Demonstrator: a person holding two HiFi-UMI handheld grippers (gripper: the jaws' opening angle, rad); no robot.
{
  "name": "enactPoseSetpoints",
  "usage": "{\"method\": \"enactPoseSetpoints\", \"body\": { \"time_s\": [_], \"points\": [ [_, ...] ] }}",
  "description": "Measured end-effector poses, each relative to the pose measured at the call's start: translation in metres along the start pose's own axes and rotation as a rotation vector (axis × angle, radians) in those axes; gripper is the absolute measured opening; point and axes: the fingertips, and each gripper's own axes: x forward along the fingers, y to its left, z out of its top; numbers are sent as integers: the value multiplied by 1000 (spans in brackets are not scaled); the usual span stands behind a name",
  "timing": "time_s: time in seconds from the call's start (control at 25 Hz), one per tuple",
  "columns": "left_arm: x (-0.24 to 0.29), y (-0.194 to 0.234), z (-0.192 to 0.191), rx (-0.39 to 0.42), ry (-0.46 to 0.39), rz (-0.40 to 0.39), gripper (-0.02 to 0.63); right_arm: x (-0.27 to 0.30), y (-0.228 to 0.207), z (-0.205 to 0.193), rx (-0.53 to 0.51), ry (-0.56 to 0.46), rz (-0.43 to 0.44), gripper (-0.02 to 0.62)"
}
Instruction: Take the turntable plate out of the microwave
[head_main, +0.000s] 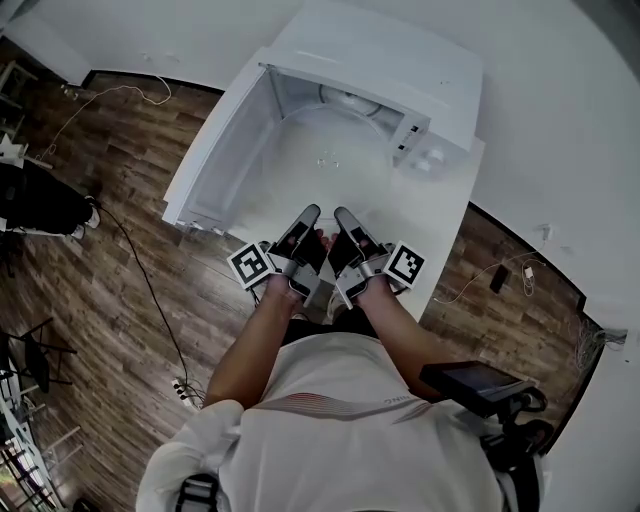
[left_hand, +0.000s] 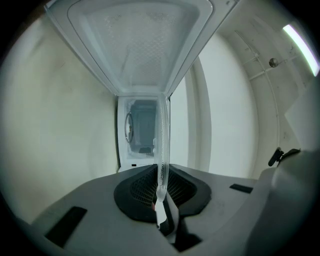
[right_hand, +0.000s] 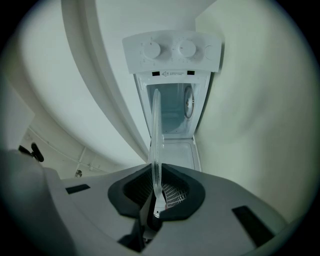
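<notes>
The clear glass turntable plate (head_main: 322, 160) hangs level in front of the open white microwave (head_main: 385, 60), outside its cavity. My left gripper (head_main: 306, 214) and right gripper (head_main: 346, 214) sit side by side, each shut on the plate's near rim. In the left gripper view the plate (left_hand: 163, 145) shows edge-on, clamped between the dark pads of the left gripper (left_hand: 161, 197), with the cavity (left_hand: 142, 127) beyond. The right gripper view shows the same: the plate (right_hand: 156, 140) is pinched in the right gripper (right_hand: 155, 200), with the cavity (right_hand: 172, 107) and knobs (right_hand: 169, 49) behind it.
The microwave door (head_main: 215, 140) swings open to the left. The microwave stands on a white table (head_main: 445, 225) against a white wall. Around it lie wooden floor with cables (head_main: 150, 290), a dark chair (head_main: 40, 200) at left and a black device (head_main: 480, 385) at lower right.
</notes>
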Motion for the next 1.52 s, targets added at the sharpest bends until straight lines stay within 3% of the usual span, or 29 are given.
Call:
{"method": "enactPoseSetpoints", "body": {
  "time_s": [0.24, 0.64, 0.96, 1.52],
  "points": [
    [-36, -31, -20, -4, 46, -26, 48, -30, 27, -35, -15, -49, 16, 35],
    [-62, -59, -41, -12, 101, -49, 48, -58, 54, -60, -33, -106, 25, 35],
    [-109, -89, -82, -15, 136, -71, 49, -111, 80, -99, -55, -141, 33, 35],
    [-115, -116, -134, 24, 122, -87, 50, -160, 108, -95, -60, -100, 86, 37]
  ]
}}
